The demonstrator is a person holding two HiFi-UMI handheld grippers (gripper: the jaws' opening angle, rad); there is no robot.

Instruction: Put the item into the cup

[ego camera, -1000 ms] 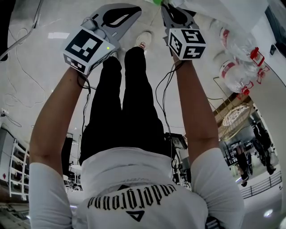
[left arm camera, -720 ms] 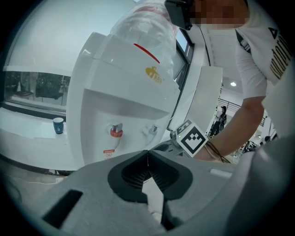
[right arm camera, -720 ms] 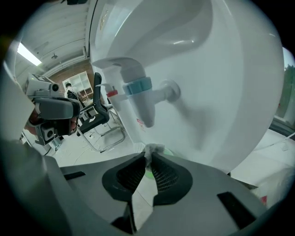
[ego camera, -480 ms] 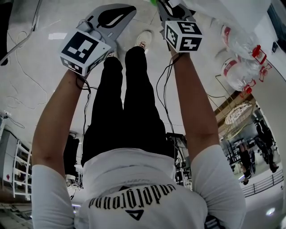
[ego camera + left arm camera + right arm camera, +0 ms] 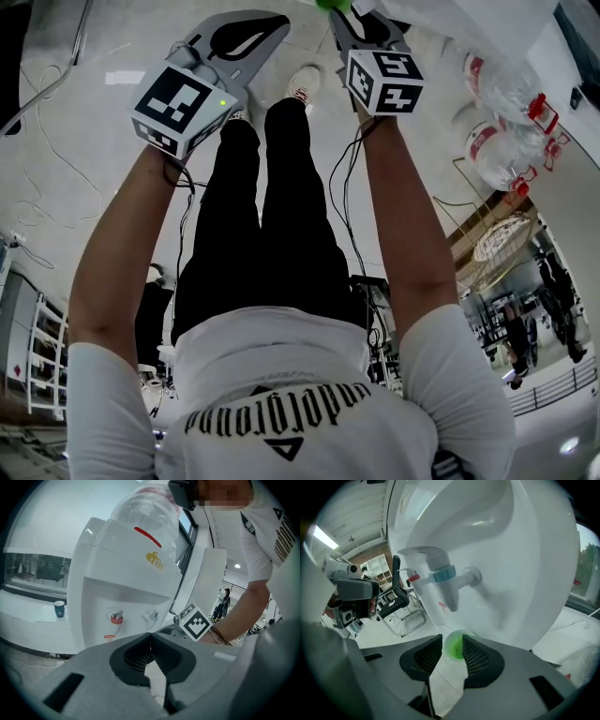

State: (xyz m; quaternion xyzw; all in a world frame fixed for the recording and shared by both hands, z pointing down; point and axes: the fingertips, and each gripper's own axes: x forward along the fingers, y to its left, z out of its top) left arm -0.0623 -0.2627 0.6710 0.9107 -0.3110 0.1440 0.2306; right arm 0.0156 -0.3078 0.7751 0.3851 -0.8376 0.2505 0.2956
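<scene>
Change since a second ago: very little; the right gripper has edged slightly up and in toward the water dispenser, and the left gripper has stayed about where it was.
Right gripper: its two dark pads are closed onto the sides of a green cup, whose open mouth faces the camera.
Cup position: held under the spout of the blue tap, with a gap between spout and rim, above the white drip grille.
Red tap: just beside the blue one, farther from the cup.
Left gripper: jaws pressed together with nothing between them, held up beside the right one and off to the side of the dispenser.
Dispenser top: a clear water bottle sits upended in it.
Counter to the left: a small blue cup stands alone, well apart from the grippers.
Floor by the dispenser: spare water bottles with red caps lie there.
</scene>
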